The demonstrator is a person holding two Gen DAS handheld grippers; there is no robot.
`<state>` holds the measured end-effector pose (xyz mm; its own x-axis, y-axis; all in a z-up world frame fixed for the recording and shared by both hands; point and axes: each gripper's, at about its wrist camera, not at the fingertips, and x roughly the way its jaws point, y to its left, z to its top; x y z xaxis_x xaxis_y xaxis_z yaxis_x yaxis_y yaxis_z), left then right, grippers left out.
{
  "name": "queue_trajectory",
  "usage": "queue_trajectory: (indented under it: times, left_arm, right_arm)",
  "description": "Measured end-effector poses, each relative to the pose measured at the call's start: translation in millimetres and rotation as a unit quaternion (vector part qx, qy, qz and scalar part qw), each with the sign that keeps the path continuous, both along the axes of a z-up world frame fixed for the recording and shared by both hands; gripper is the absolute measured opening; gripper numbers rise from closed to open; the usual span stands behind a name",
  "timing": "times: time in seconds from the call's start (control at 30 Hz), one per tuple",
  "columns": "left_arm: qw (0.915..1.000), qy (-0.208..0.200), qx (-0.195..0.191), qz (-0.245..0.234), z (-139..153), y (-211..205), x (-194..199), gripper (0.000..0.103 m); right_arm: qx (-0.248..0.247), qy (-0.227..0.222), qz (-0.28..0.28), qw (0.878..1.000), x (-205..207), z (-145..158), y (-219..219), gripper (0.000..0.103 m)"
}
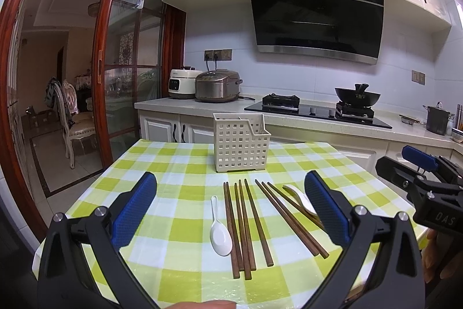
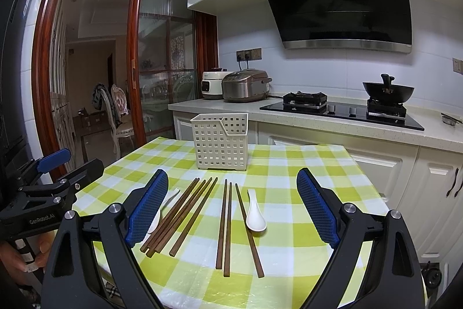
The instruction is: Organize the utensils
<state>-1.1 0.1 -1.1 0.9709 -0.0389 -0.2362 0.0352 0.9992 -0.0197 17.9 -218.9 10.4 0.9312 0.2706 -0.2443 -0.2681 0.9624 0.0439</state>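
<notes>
A cream slotted utensil basket (image 1: 241, 142) (image 2: 221, 141) stands upright at the far side of the checked table. In front of it lie several brown chopsticks in a left bunch (image 1: 243, 228) (image 2: 179, 216) and three more to the right (image 1: 289, 217) (image 2: 228, 225). One white spoon (image 1: 220, 233) (image 2: 162, 210) rests left of the sticks, and another spoon (image 1: 301, 197) (image 2: 256, 213) lies at their right. My left gripper (image 1: 230, 207) hovers open over the left bunch, holding nothing. My right gripper (image 2: 233, 204) hovers open over the right sticks, also holding nothing.
The green-and-white checked table (image 1: 179, 164) ends just behind the basket. Beyond it runs a kitchen counter with two rice cookers (image 1: 217, 86), a gas hob with a wok (image 1: 357, 97) and a pot (image 1: 437, 119). A sliding glass door (image 1: 127, 71) stands at the left.
</notes>
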Motion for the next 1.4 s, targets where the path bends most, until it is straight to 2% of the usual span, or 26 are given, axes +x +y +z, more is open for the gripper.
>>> queue_trajectory:
  times: [1.4]
  left_arm:
    - [1.0,0.002,0.001,-0.008,0.5,-4.2,2.5,0.099]
  right_arm:
    - [0.003,0.003,-0.001,1.0,-0.2,-1.3,-1.1,0.085]
